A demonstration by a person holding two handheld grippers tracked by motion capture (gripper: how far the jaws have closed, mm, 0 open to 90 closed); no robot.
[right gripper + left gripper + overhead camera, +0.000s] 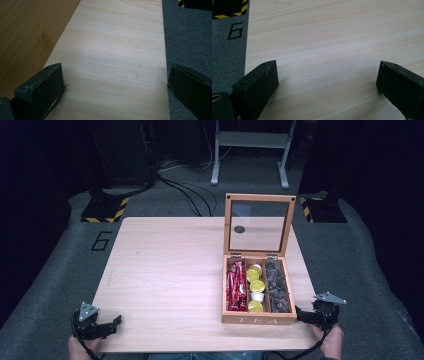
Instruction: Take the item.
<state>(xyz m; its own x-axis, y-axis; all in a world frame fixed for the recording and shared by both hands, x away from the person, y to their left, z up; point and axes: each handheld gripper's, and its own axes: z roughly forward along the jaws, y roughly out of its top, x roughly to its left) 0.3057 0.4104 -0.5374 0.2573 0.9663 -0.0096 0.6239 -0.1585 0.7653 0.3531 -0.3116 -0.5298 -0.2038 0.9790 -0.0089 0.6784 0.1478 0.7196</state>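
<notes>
— What colour is the table?
— Pale wood with a fine, light grain. The tea box is a warmer tan wood, with pale "TEA" lettering on its front.
— And inside it?
— Red sachets at the left, yellow-lidded white cups in the middle, dark grey-brown pods at the right.
— The grippers?
— The left gripper and the right gripper are black, each topped by a grey plate. The floor is grey carpet with a black "6" and yellow-and-black striped corners.
</notes>
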